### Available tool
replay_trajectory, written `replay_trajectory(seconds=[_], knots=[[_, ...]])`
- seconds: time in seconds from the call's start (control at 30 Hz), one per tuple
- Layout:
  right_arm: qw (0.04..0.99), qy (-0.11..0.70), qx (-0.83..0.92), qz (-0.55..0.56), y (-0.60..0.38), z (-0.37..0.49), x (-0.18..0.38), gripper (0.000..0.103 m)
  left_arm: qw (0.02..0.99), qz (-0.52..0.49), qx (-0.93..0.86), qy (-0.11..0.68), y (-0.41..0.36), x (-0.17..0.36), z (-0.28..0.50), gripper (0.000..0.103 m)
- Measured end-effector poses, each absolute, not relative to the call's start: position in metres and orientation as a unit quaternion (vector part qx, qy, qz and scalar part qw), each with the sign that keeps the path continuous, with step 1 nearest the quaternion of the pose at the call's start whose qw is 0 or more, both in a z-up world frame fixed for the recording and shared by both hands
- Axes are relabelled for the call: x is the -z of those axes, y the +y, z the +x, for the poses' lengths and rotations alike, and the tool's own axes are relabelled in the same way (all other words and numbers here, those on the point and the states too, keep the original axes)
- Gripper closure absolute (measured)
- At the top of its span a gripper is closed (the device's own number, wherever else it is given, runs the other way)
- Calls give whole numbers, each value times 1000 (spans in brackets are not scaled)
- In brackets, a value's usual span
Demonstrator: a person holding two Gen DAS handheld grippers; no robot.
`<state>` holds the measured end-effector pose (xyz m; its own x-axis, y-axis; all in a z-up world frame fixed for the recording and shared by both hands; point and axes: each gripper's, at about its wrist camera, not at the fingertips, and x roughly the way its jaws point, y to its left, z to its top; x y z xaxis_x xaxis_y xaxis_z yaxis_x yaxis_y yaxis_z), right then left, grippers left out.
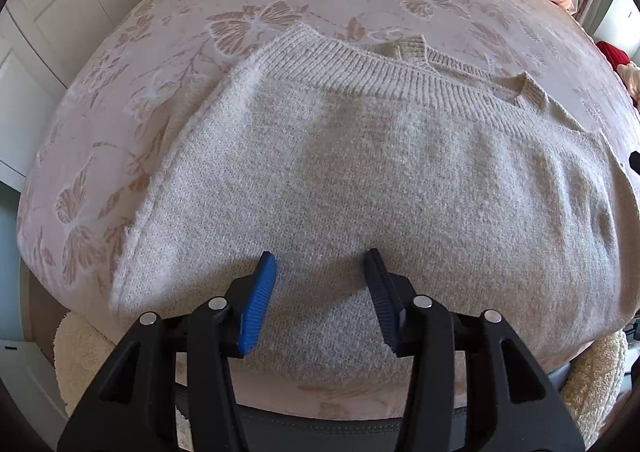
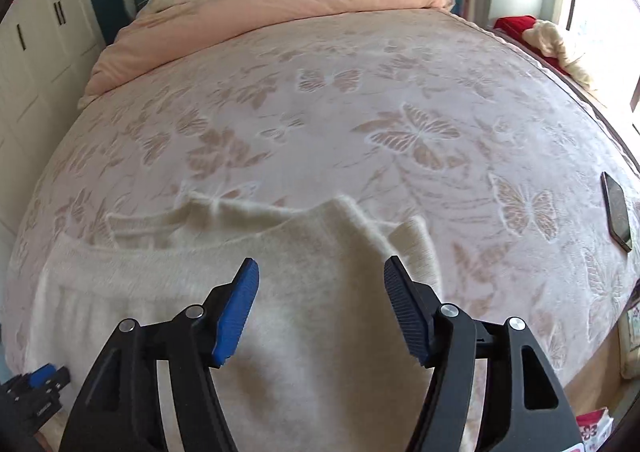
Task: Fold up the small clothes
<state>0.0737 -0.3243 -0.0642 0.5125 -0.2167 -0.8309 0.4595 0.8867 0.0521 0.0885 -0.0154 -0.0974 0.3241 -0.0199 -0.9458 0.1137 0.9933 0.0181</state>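
A pale grey-beige knitted sweater with a ribbed hem (image 1: 360, 156) lies flat at the near edge of the bed with the pink butterfly-patterned cover (image 1: 160, 64). Its ribbed band runs across the far side and its body appears doubled over, so the folding seems partly done; a ribbed cuff pokes out behind the band, and at least one further fold appears left. The left gripper (image 1: 320, 292) hovers over the sweater's near part with its fingers apart, gripping nothing. The right gripper (image 2: 320, 304) stands likewise spread and empty above the sweater's right-hand end (image 2: 240, 272). No container shows in either view. A dark flat phone (image 2: 618, 212) rests near the bed's right edge.
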Motion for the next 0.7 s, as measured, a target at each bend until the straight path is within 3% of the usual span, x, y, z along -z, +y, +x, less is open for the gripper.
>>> replay_trajectory(seconds=[0.1, 0.13, 0.17, 0.37, 0.43, 0.5, 0.53, 0.7], knots=[[829, 499, 213, 134, -355, 95, 94, 37, 811, 38, 39, 582, -16, 98, 91, 57], [817, 522, 197, 146, -361, 102, 105, 55, 811, 39, 39, 583, -16, 98, 91, 57], [809, 535, 169, 173, -365, 104, 111, 97, 810, 40, 39, 583, -17, 98, 92, 57], [862, 439, 166, 193, -367, 98, 59, 96, 810, 46, 38, 584, -16, 100, 93, 53], [845, 467, 177, 188, -377, 106, 81, 96, 810, 49, 39, 583, -17, 102, 94, 52], [797, 551, 175, 174, -382, 118, 128, 95, 810, 50, 37, 583, -17, 103, 95, 52], [806, 541, 177, 166, -380, 114, 127, 95, 810, 51, 37, 583, -18, 103, 95, 52], [865, 445, 167, 160, -332, 66, 54, 86, 812, 34, 40, 581, -10, 97, 93, 51]])
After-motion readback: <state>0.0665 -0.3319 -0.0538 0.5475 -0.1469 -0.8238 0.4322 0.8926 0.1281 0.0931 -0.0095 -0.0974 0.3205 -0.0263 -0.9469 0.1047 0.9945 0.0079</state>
